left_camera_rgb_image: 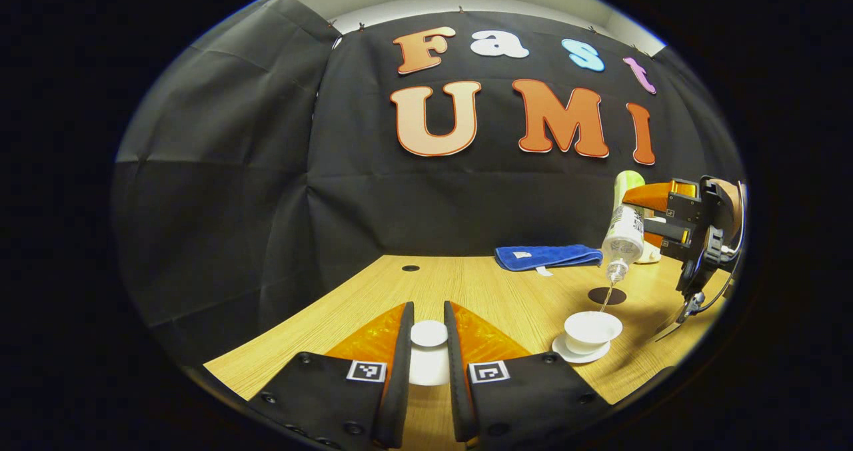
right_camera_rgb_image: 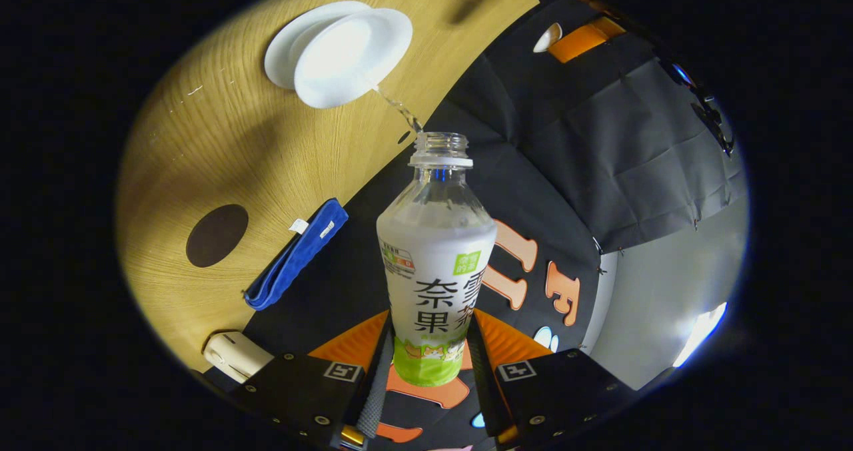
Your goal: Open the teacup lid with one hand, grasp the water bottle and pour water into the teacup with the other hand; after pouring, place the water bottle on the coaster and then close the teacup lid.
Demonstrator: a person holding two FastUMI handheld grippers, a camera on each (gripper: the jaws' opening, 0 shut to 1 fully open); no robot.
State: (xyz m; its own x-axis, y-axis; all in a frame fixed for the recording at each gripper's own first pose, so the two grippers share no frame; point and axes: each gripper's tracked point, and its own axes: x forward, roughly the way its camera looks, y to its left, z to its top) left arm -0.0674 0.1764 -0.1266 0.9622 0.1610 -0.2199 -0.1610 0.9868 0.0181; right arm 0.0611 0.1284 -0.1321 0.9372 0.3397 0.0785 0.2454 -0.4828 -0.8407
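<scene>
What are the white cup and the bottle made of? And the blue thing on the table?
The teacup looks like glazed ceramic or porcelain: plain white, smooth, slightly shiny. The water bottle seems to be clear plastic: you can see through its neck, and a printed wrap covers its body. The blue cloth looks like soft fabric, folded and a little rumpled, with a small tag.

Left gripper view sits low, level, near the table (left_camera_rgb_image: 466,284), cup (left_camera_rgb_image: 592,331) off right. Right gripper view tipped, above the cup (right_camera_rgb_image: 352,54). Both share cup, cloth (left_camera_rgb_image: 546,256), coaster (left_camera_rgb_image: 607,296).
</scene>
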